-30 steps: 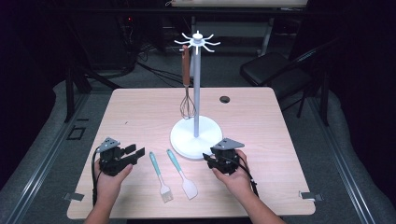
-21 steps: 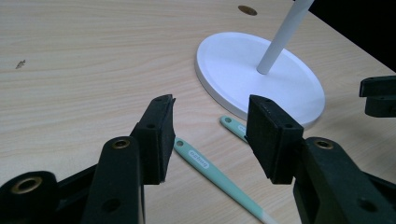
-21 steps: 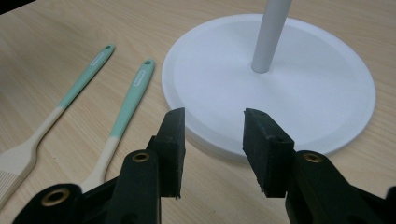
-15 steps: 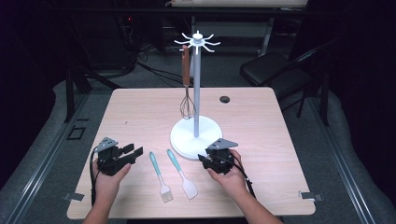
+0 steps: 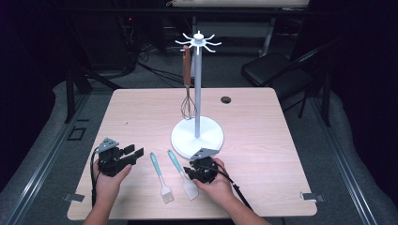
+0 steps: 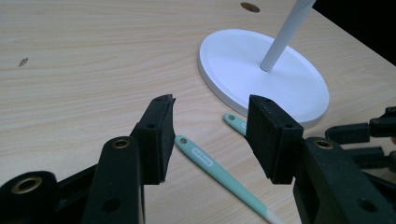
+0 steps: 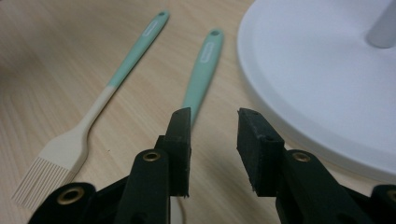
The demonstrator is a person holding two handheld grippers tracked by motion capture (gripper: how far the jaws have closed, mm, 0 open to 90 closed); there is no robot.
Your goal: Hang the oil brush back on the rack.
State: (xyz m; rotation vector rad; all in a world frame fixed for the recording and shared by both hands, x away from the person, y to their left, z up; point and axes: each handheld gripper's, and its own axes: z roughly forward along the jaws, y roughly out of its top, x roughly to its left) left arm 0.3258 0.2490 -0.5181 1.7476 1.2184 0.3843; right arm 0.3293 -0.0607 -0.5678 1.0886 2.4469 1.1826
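Observation:
A teal-handled spatula (image 5: 180,171) and a teal-handled pastry brush (image 5: 159,176) lie side by side near the table's front edge. My right gripper (image 5: 189,172) is low over the spatula. In the right gripper view its jaws (image 7: 212,116) are open and have just been closing. The spatula handle (image 7: 203,65) runs under the left jaw, and bare table shows in the gap. My left gripper (image 5: 133,154) rests on the table left of the brush, open, nothing between its fingers (image 6: 212,105). The brush handle (image 6: 210,165) lies just beyond them.
A white utensil stand (image 5: 197,133) with a round base stands mid-table, close behind the right gripper. A whisk (image 5: 188,101) hangs from one of its top hooks. A small dark disc (image 5: 225,100) lies at the back. A chair (image 5: 267,68) stands beyond the table.
My right gripper has moved left and down from beside the stand's base onto the spatula, and its jaws stand narrower. The left gripper has stayed where it was.

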